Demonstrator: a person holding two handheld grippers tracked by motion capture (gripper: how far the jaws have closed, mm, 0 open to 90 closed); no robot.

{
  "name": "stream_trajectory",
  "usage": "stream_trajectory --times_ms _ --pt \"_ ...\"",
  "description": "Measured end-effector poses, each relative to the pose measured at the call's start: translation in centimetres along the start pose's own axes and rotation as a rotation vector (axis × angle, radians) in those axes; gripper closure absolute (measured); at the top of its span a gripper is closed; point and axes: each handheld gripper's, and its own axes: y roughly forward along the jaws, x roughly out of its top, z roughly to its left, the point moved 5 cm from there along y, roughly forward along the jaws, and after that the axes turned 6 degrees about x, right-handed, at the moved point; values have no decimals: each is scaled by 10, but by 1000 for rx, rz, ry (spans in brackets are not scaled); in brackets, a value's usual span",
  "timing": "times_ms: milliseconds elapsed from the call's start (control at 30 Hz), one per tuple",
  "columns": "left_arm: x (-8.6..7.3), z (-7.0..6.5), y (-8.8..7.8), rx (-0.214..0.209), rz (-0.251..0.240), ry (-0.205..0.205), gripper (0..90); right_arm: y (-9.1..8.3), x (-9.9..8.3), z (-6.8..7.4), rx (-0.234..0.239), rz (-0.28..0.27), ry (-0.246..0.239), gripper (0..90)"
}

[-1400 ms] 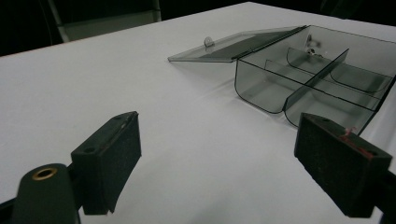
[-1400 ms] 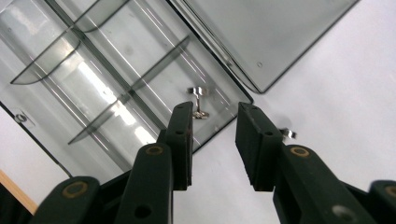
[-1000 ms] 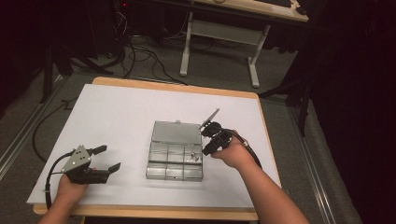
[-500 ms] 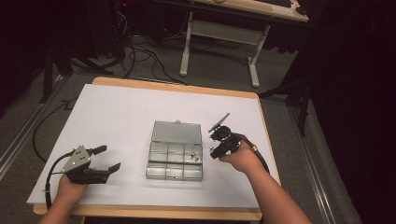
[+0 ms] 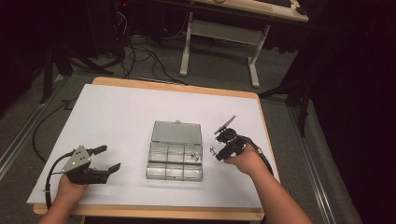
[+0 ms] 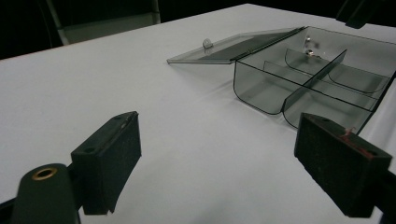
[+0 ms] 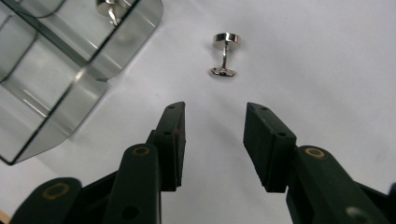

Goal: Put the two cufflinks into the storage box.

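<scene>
One cufflink [image 7: 108,10] is already lying in the open box [image 5: 174,157]; the right gripper [image 7: 212,135], jaws parted and empty after opening, is lining up on the second cufflink [image 7: 224,53] at its twelve o'clock, while the left gripper [image 5: 103,158] is idling wide on the bench [image 5: 116,112]

High view: fixed above my side, looking forward and down on the white-covered table [image 5: 116,116]. My left gripper's camera sits low, facing the clear plastic compartment box [image 6: 299,70] toward 2 o'clock. My right gripper's camera looks close down; box corner [image 7: 70,70] at 10 o'clock. All share the box [image 5: 175,156].
</scene>
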Motion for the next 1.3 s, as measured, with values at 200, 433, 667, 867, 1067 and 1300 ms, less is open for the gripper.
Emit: stream_trajectory --times_ms 200,433,667,867,1067,1300 --pt "0 0 0 0 3 -2 153 10 -2 -9 1 14 16 602" --pt "0 0 0 0 0 -4 153 18 5 -15 -5 14 22 592" --pt "0 1 0 0 -4 -9 153 25 18 -13 -2 19 5 583" --pt "0 1 -1 -2 -1 -7 153 28 33 -10 2 13 4 584" --pt "0 2 -1 -1 -6 -13 153 35 40 -12 0 33 1 598" --pt "0 2 -1 -1 -8 -14 153 41 45 -12 3 46 -5 629"
